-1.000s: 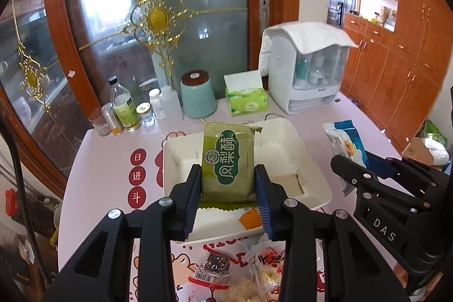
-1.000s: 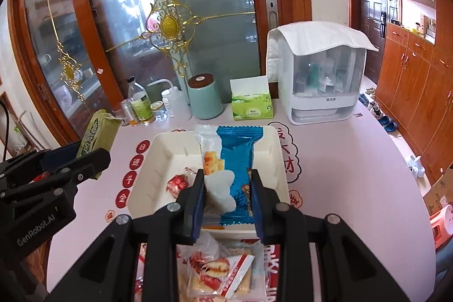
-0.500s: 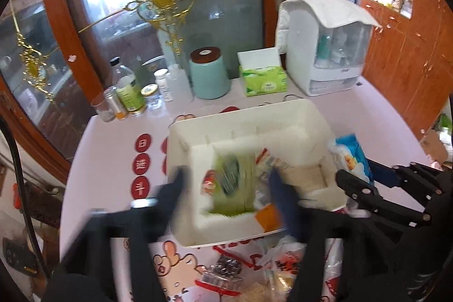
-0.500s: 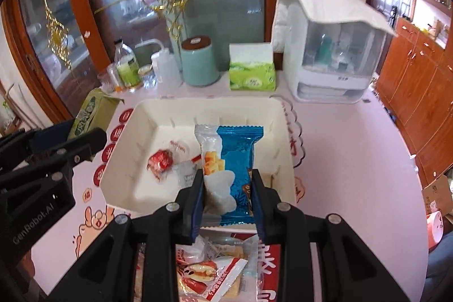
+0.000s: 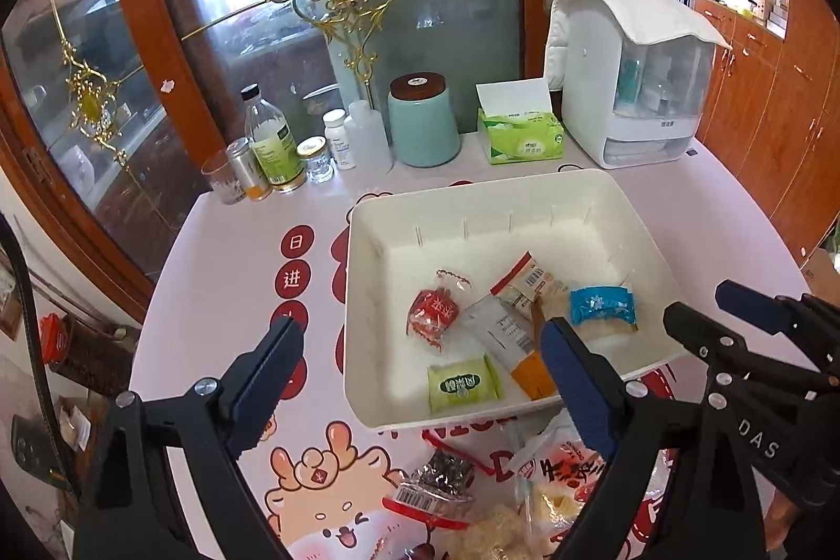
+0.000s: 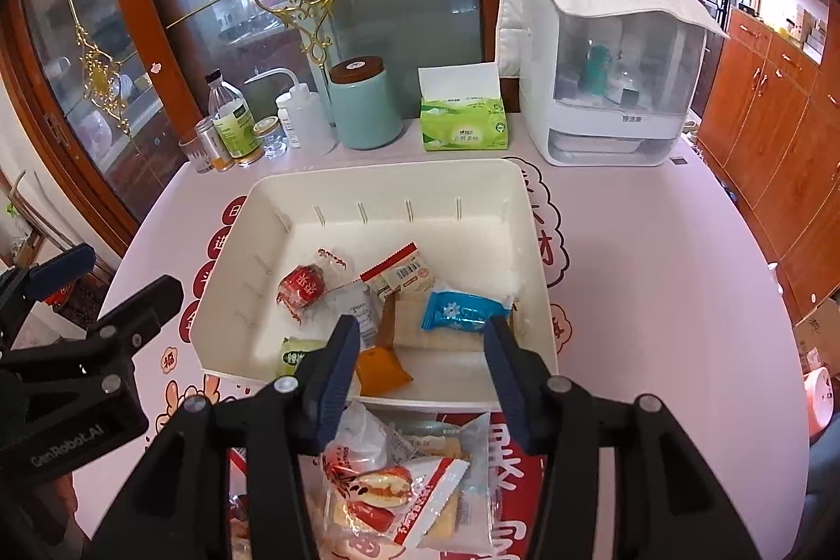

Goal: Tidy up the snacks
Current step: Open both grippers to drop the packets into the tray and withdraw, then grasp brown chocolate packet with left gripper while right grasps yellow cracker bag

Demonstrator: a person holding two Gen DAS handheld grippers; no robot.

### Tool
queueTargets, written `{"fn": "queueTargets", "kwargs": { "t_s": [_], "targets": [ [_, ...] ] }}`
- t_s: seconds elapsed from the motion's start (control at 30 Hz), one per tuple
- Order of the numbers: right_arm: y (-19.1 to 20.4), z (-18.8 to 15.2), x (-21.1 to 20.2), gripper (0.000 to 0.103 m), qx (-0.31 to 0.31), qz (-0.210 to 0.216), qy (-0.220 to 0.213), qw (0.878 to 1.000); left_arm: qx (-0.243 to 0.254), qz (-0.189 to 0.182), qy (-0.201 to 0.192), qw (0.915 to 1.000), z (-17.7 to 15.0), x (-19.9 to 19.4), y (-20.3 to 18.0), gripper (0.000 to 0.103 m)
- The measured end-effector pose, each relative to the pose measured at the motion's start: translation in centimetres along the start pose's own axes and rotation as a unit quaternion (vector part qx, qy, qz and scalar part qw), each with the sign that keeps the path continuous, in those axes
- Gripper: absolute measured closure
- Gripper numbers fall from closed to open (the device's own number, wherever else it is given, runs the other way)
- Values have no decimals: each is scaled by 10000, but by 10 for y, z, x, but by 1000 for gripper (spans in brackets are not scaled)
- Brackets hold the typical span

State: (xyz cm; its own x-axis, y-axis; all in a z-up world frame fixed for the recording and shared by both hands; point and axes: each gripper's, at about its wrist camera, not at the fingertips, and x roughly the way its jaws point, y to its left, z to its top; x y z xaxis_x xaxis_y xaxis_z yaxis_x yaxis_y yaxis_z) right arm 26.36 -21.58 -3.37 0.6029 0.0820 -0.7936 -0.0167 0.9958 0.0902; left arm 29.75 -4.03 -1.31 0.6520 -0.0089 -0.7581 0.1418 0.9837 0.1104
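Wood-framed glass door with gilt scrollwork is backing a pale pink worktop (image 5: 236,245) printed with red characters and a cartoon deer. Along the far edge are sitting a teal jar (image 5: 423,122) with brown lid, a green tissue box (image 5: 522,136), small bottles (image 5: 273,145) and a white plastic organizer (image 5: 630,82) with a cloth draped over it.

Both snacks have just gone in. A second ago the left tongs (image 5: 420,376) were clamping the green packet (image 5: 461,384) and the right tongs (image 6: 420,350) the blue packet (image 6: 462,310); now both pairs are standing spread wide and gripping nothing, hovering at the near rim of the white bin (image 5: 362,297). The green packet is lying flat in the bin's near-left corner, the blue one toward its right side, resting partly on a pale wafer-like packet. That probably means one drop-off cycle is done and the next pick is coming up.

The bin is rigid, matte, rectangular, with rounded corners and little divider slots along its inner walls. Inside are also lying a red crinkly twist-wrapped sweet (image 5: 433,313), a long white-and-orange sachet (image 5: 512,345) and a red-edged barcode packet (image 5: 527,279). All film wrappers, glossy, light, likely slippery.

More snacks are waiting outside, just in front of the bin: a loose heap (image 6: 399,481) of clear, creased pouches, one showing red date pictures, plus a dark foil piece (image 5: 441,473) with a barcode label. So the task is looking partly done.
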Motion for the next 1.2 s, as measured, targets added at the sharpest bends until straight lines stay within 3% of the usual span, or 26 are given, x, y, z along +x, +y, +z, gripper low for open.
{"fn": "queueTargets", "kwargs": {
  "t_s": [1.2],
  "targets": [
    [31, -72, -64, 53, 126, -127, 11, 9998, 79, -514, -251, 9983, -72, -70, 31, 12]
  ]
}}
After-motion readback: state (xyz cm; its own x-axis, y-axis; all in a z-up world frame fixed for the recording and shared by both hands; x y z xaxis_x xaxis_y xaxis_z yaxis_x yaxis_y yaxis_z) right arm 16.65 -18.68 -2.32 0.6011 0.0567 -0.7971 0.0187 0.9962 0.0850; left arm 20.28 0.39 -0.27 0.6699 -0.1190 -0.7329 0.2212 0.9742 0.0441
